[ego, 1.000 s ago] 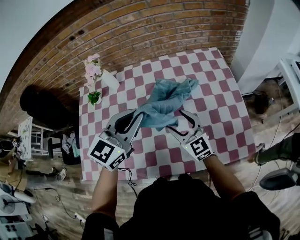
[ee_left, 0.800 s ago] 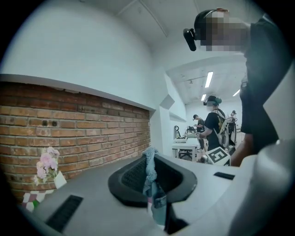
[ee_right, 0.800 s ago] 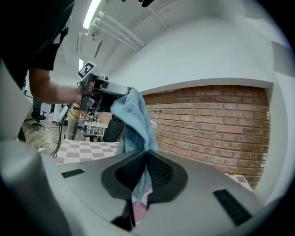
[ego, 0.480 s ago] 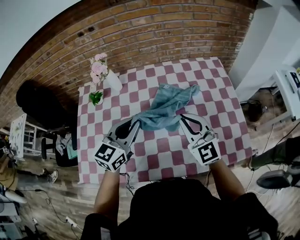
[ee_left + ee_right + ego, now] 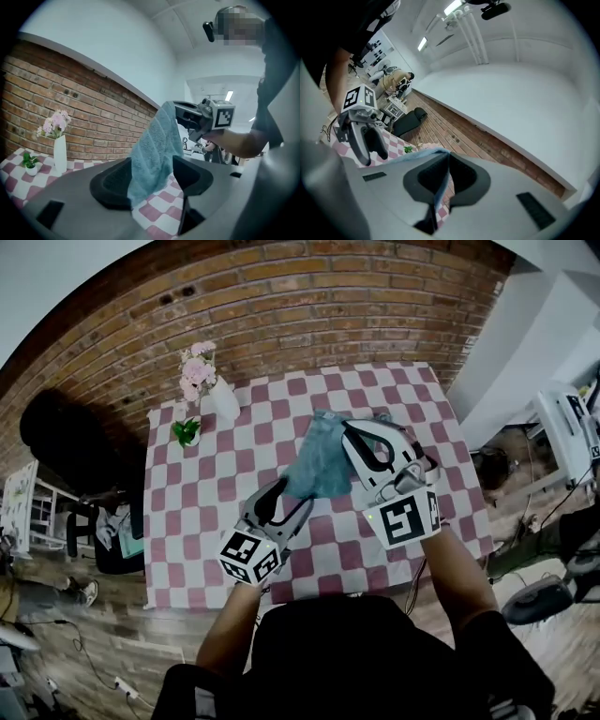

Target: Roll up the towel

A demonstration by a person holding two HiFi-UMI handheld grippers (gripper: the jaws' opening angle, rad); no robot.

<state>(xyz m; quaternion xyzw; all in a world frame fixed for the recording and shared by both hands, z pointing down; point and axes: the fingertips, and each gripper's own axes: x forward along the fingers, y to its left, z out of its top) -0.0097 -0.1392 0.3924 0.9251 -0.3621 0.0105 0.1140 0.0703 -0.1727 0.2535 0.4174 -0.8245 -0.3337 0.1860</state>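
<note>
Our right hand-held gripper (image 5: 446, 164) pinches the towel (image 5: 319, 460) up at 1 o'clock over the tabletop (image 5: 206, 512), left hand-held gripper (image 5: 152, 176) just opening around its hanging end; we judge straightening underway, next lay it flat.

Blue towel (image 5: 319, 460); pink-and-white checked tablecloth (image 5: 206, 512); red brick wall (image 5: 281, 296); flowers (image 5: 197, 371) seemingly pink.
</note>
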